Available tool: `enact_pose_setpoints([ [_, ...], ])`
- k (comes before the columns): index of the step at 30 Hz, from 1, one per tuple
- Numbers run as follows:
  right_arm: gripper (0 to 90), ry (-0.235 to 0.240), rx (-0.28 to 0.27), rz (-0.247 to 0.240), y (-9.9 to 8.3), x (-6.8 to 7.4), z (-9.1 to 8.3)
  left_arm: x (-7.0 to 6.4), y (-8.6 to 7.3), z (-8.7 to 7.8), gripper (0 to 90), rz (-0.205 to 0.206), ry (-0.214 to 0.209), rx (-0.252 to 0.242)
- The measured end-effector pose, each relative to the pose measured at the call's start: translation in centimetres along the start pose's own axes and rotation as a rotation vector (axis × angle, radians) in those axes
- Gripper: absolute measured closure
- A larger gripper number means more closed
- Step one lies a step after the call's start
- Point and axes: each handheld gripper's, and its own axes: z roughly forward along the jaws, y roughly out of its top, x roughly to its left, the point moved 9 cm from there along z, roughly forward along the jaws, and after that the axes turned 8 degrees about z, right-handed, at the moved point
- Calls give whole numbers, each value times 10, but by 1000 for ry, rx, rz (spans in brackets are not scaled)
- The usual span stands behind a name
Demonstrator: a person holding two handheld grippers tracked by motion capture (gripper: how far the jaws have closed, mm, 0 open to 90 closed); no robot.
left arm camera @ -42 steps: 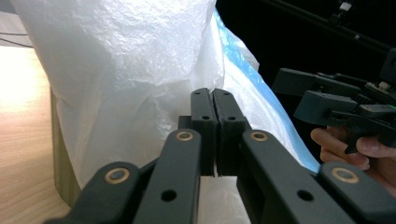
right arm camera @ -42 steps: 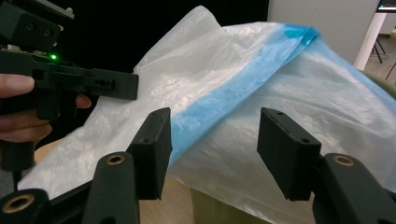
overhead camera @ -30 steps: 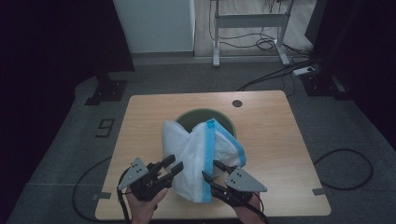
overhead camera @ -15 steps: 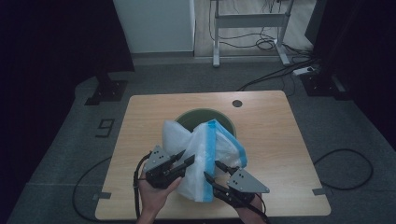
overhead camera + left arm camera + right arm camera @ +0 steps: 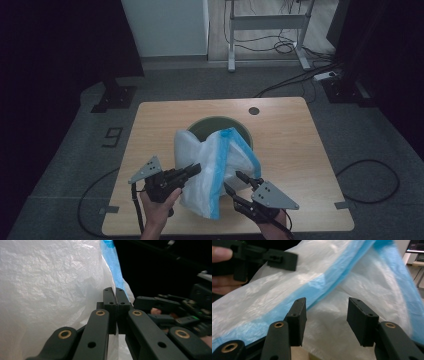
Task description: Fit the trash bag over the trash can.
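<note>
White crinkled plastic with a blue band along its mouth: a bag [image 5: 210, 172] standing over the near middle of the wooden surface [image 5: 295, 150], its far side against a dark green bin [image 5: 220, 127] set in that surface. Blue edge running from the top of the bag down its front toward the near edge.

Left gripper [image 5: 192, 171] at the bag's left flank, held in a hand [image 5: 157, 207] coming up from the near edge; jaws pressed together in the left gripper view [image 5: 116, 303], with a fold of the white film pinched between them, so clenched on the bag. Grey three-cornered plate on top, cable trailing down to the left.

Right gripper [image 5: 235, 182] at the bag's lower right, just beside the plastic; jaws spread wide apart in the right gripper view [image 5: 325, 315], released, white film and blue band lying between and beyond them. Contact with the plastic hard to judge.

Small dark round grommet [image 5: 254, 110] near the far right of the surface, well apart from the bag. Grey floor around, cables across it.
</note>
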Motion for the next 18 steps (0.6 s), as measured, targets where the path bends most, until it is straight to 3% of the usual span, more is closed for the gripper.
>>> enact_pose_setpoints([
  [5, 532, -9, -12, 26, 9, -10, 2, 0, -1, -2, 896, -6, -11, -9],
  [8, 561, 5, -17, 71, 22, -18, 9, -1, -1, -2, 895, 1, -12, -9],
  [14, 595, 3, -13, 61, 37, -23, 19, -3, -1, -1, 895, 30, 2, -6],
  [18, 634, -31, -18, 79, 46, -37, 31, -4, -1, -3, 895, 34, 3, -9],
])
